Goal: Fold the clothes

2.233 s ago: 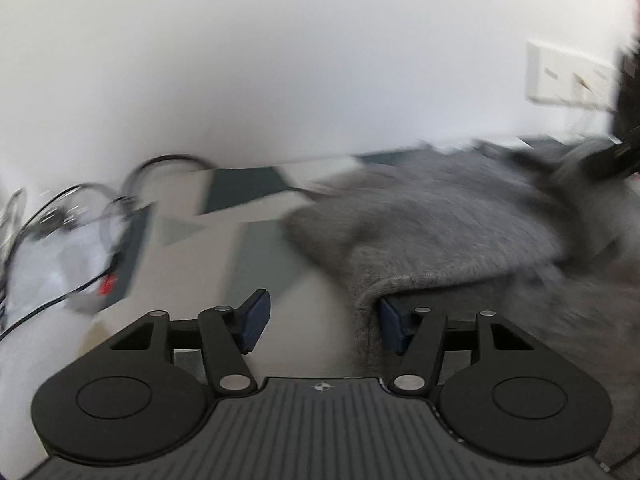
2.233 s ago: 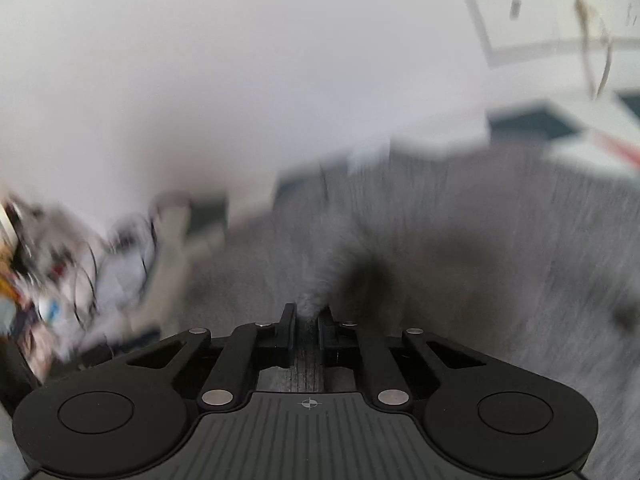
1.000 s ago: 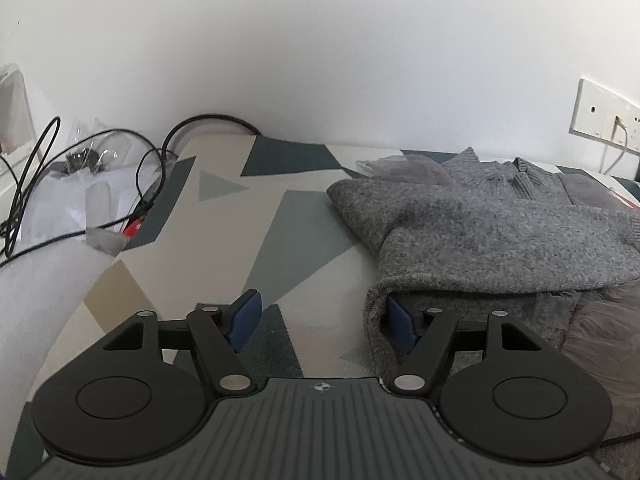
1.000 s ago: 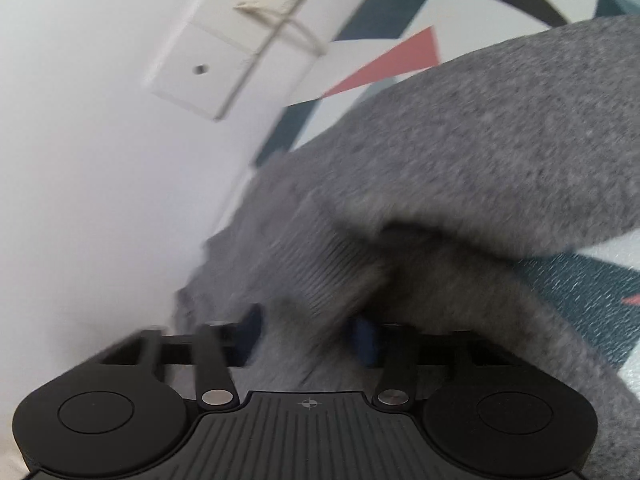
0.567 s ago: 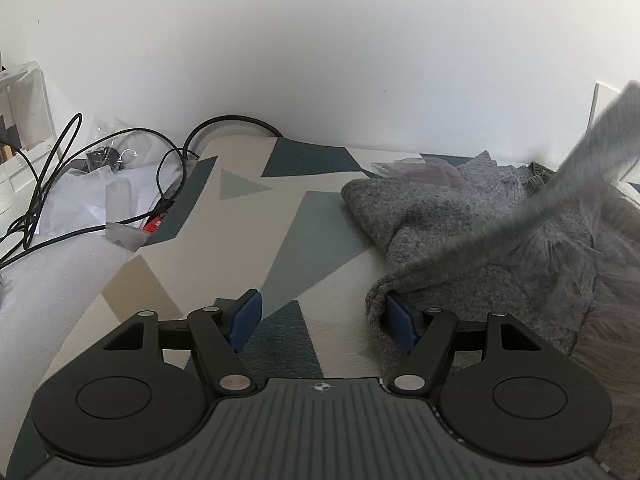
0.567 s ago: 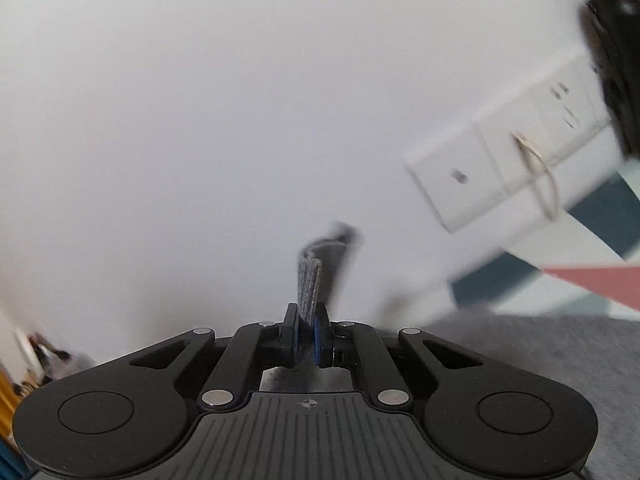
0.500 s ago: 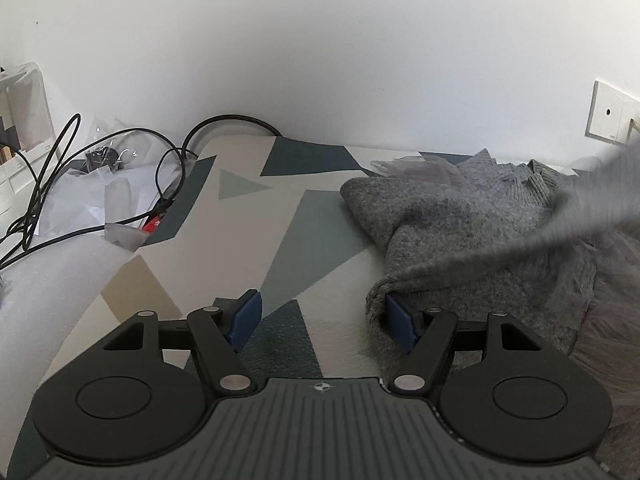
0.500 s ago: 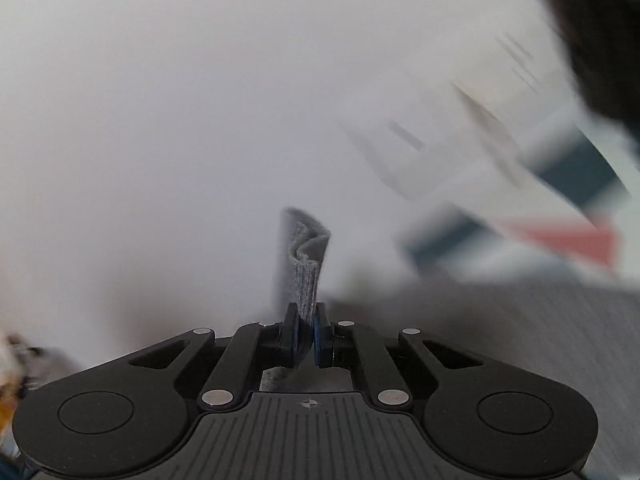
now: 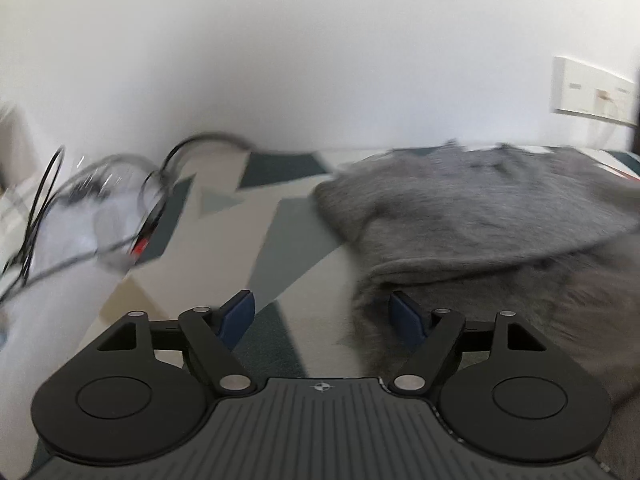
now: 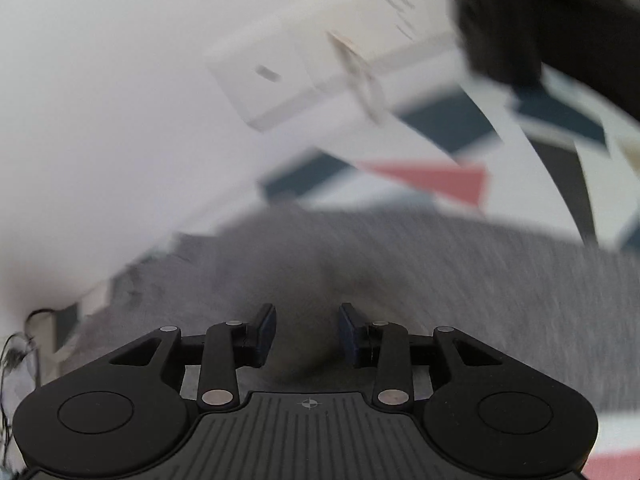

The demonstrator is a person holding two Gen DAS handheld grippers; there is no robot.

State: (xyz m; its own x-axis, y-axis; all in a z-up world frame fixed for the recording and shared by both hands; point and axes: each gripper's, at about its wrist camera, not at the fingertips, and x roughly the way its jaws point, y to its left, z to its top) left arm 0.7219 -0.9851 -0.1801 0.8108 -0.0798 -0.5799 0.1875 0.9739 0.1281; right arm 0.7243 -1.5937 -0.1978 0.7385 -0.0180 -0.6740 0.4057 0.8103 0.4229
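Opening above the grey sweater [image 10: 400,264] straight ahead, the right tool [image 10: 307,330] grips nothing; the left tool [image 9: 322,312] gapes, sweater edge beside its right finger.

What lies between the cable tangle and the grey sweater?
In the left wrist view, only bare patterned cloth lies between the cables and the sweater.

We see free patterned counter [image 9: 280,232] left of the grey sweater [image 9: 480,216]; tangled cables [image 9: 100,200] block the far left edge.
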